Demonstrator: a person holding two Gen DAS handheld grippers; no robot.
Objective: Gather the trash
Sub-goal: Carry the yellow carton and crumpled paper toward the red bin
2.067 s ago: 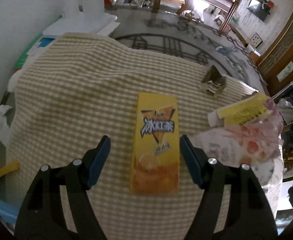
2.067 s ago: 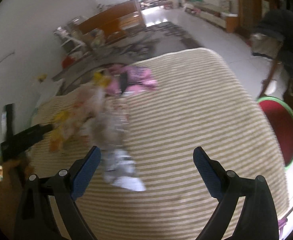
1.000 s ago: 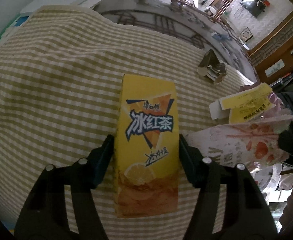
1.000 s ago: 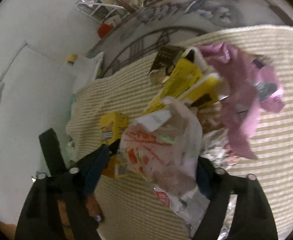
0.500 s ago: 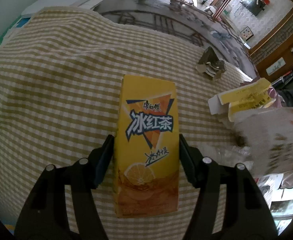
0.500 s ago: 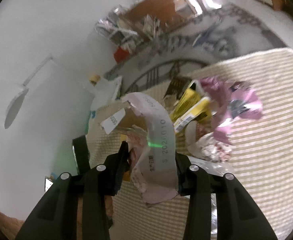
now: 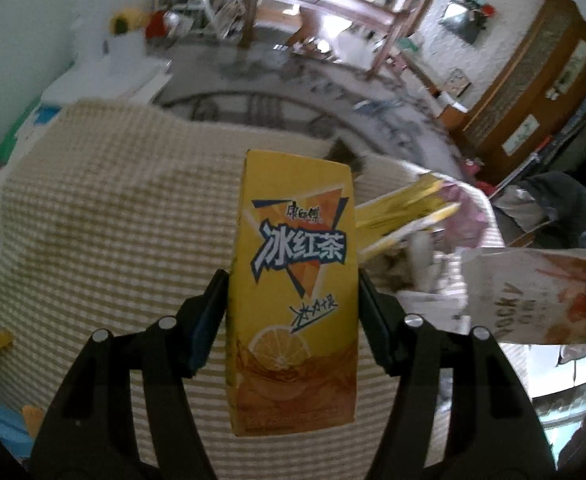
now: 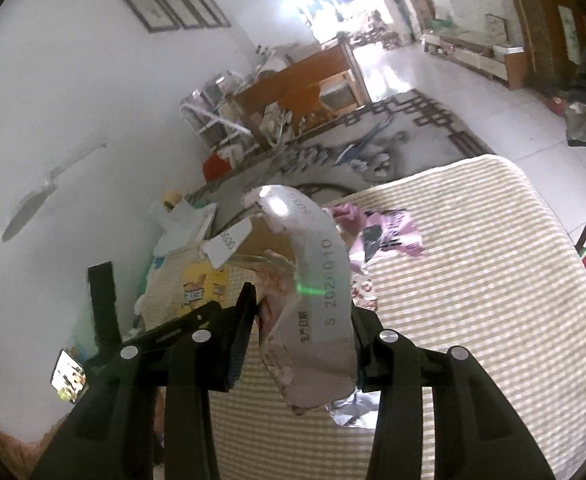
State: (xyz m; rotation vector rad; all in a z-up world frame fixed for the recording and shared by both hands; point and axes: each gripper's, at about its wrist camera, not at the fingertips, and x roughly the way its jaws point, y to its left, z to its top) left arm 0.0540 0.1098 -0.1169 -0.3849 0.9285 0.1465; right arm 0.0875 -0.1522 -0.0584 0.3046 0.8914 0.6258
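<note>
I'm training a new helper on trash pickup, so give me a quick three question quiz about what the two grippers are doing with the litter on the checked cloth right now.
1. True or false: the left gripper is clamped on a yellow drink carton.
2. What does the right gripper hold? A) a silver-lined snack wrapper B) a pink bag C) nothing
3. Fill in: the pink bag lies on the ____ cloth, beyond the right gripper.

Key
1. True: both pads press the carton's sides.
2. A: the wrapper curls up from between the jaws.
3. Checked.
</note>
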